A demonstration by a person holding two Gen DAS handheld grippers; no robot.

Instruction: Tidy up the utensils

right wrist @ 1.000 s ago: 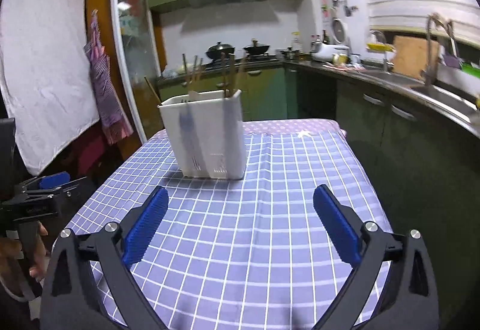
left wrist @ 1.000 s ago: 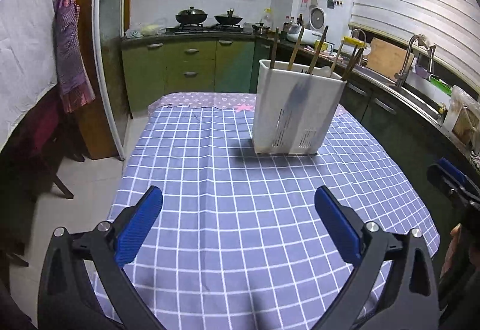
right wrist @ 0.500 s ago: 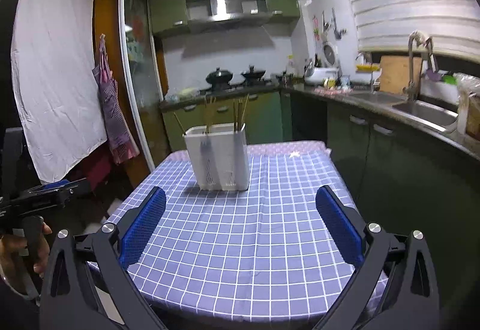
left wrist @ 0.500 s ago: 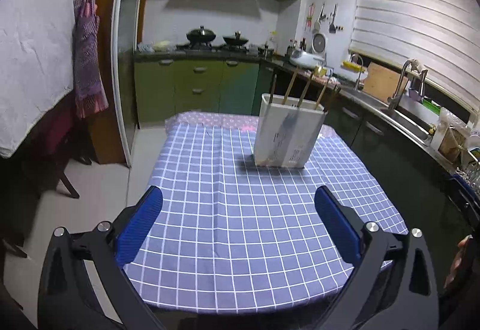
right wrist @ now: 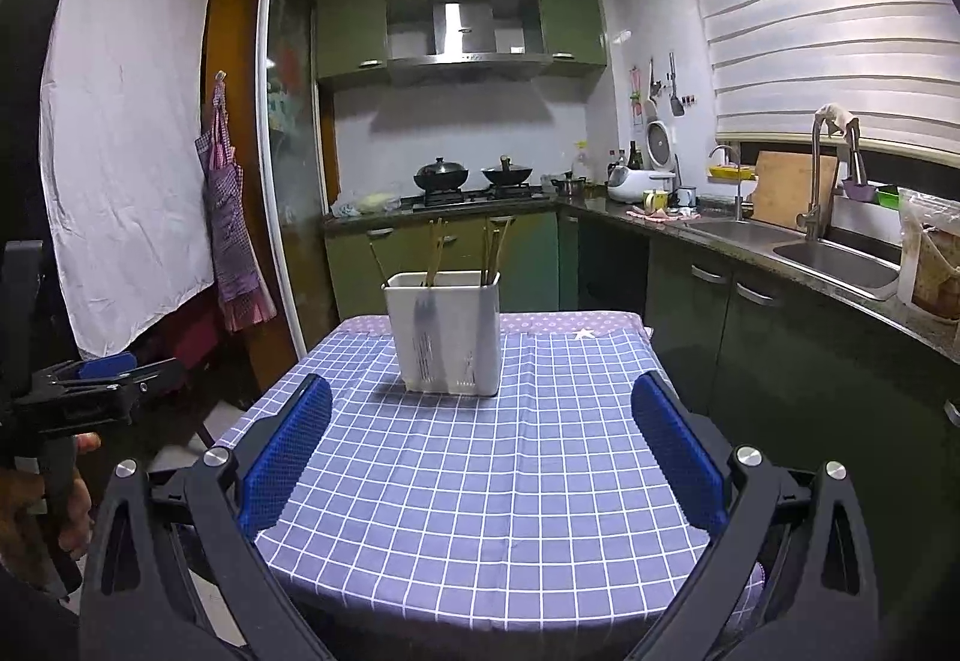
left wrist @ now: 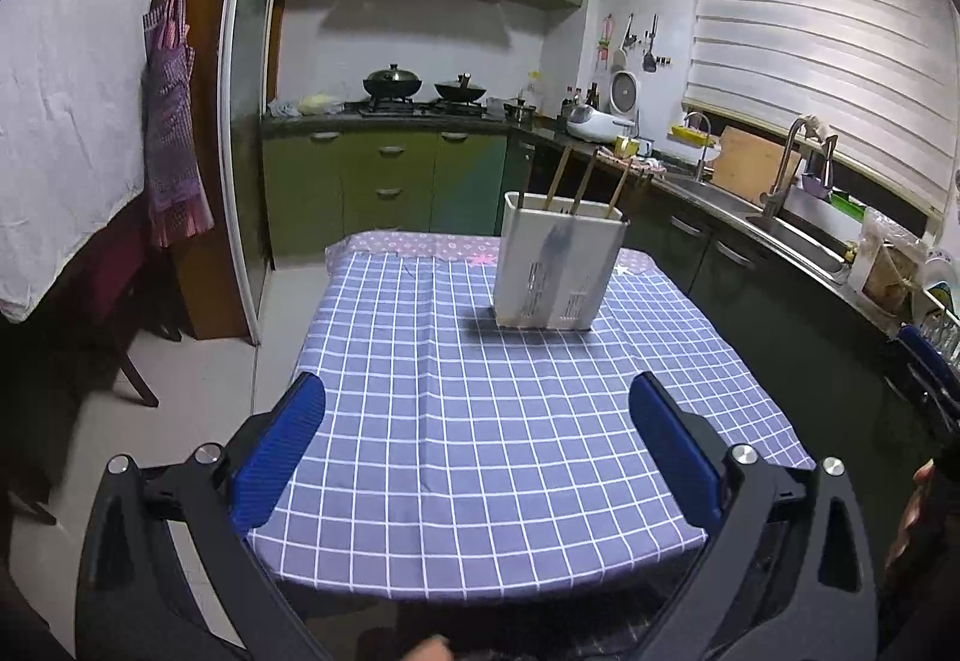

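Observation:
A white utensil holder [left wrist: 558, 265] stands upright toward the far side of the table with the blue checked cloth [left wrist: 510, 421]. Wooden chopsticks [left wrist: 585, 178] and dark utensil handles stick out of its top. It also shows in the right wrist view [right wrist: 447, 334], with chopsticks [right wrist: 435, 250] in it. My left gripper [left wrist: 477, 415] is open and empty, held back over the near table edge. My right gripper [right wrist: 480, 415] is open and empty, also back at the near edge. The left gripper [right wrist: 90, 382] shows at the left of the right wrist view.
Green kitchen cabinets with a stove and two woks [left wrist: 393, 81] stand behind the table. A counter with a sink [right wrist: 834, 256] and tap runs along the right. An apron [left wrist: 171, 120] hangs on the left. A dark chair [left wrist: 120, 313] stands left of the table.
Both grippers have pulled back and up from the table; the holder looks smaller and farther. Both stay open and empty.

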